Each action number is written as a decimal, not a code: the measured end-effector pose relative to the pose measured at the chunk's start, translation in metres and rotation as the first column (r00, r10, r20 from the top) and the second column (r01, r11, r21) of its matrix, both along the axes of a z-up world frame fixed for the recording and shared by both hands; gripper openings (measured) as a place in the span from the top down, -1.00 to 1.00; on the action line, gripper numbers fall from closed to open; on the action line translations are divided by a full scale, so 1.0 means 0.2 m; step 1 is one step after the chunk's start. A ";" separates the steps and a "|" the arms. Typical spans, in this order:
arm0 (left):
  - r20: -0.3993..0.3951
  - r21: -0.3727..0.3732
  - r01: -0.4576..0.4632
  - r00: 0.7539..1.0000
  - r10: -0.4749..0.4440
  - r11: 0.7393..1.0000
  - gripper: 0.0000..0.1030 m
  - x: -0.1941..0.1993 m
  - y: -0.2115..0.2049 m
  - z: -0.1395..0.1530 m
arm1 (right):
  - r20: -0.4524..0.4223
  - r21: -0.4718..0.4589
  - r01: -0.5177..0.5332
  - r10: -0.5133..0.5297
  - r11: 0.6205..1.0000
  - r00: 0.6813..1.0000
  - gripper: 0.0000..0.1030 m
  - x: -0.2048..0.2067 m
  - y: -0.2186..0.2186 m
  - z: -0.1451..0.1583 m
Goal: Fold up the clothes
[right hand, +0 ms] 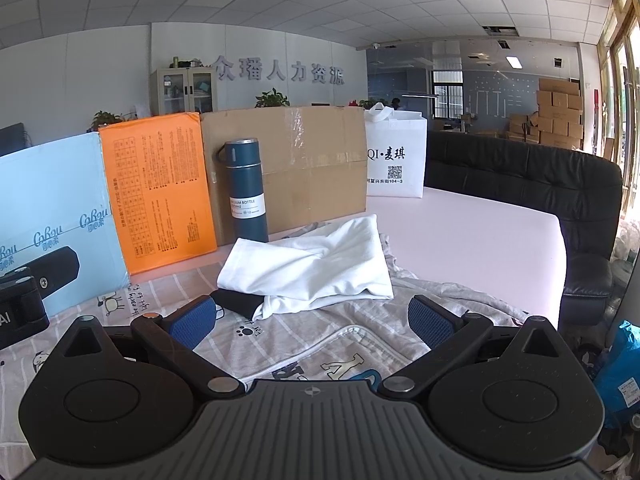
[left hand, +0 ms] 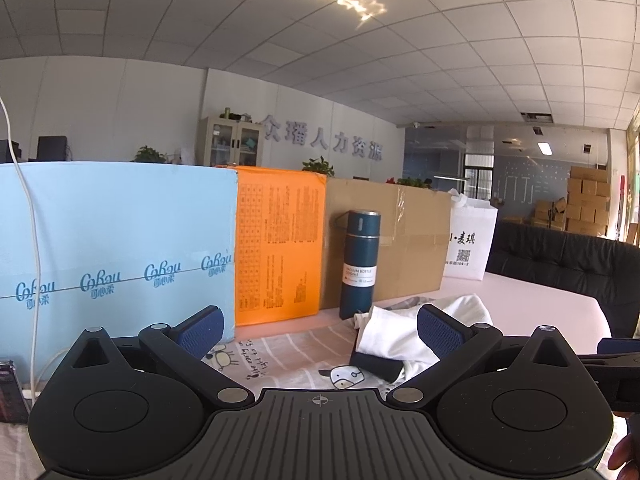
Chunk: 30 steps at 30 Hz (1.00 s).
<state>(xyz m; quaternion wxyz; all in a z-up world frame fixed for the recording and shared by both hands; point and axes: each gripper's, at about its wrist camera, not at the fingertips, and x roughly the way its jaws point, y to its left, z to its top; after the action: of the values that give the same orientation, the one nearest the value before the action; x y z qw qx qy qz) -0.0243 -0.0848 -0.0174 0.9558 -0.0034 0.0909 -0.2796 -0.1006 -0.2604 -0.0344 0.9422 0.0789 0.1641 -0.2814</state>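
A white garment with a black cuff (right hand: pixel 308 268) lies crumpled on a grey printed garment (right hand: pixel 320 344) spread over the pink table (right hand: pixel 472 236). My right gripper (right hand: pixel 316 322) hovers open just in front of the white garment, nothing between its blue pads (right hand: pixel 192 322). In the left wrist view the white garment (left hand: pixel 404 336) sits ahead and to the right, on the printed cloth (left hand: pixel 288 352). My left gripper (left hand: pixel 318 330) is open and empty, held low over the cloth. The left gripper's body (right hand: pixel 24 304) shows at the right view's left edge.
A blue vacuum bottle (right hand: pixel 245 192) stands behind the clothes. Behind it a light blue box (left hand: pixel 116 248), an orange box (right hand: pixel 158 192), a cardboard box (right hand: pixel 296 164) and a white bag (right hand: pixel 396 156) line the table's back. A black sofa (right hand: pixel 532 184) borders the right side.
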 end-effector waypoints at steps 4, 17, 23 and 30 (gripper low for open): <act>0.001 0.001 -0.002 1.000 0.002 1.000 -1.00 0.00 0.00 0.00 | -0.002 0.001 0.001 -0.001 1.000 1.000 -1.00 0.00 0.00 0.00; -0.003 -0.006 0.006 1.000 -0.006 1.000 -1.00 0.00 0.01 0.00 | -0.007 -0.001 -0.001 0.001 1.000 1.000 -1.00 0.00 0.00 -0.01; -0.004 -0.006 0.005 1.000 -0.005 1.000 -1.00 0.00 0.01 0.00 | -0.010 -0.004 -0.004 0.004 1.000 1.000 -1.00 0.01 0.00 -0.01; -0.002 -0.004 0.010 1.000 -0.010 1.000 -1.00 -0.01 0.01 0.00 | -0.015 -0.010 -0.010 0.010 1.000 1.000 -1.00 0.01 0.01 -0.01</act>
<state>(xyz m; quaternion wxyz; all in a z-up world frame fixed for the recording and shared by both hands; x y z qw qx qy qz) -0.0260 -0.0833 -0.0166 0.9542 -0.0049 0.0916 -0.2848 -0.0978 -0.2582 -0.0361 0.9426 0.0713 0.1703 -0.2782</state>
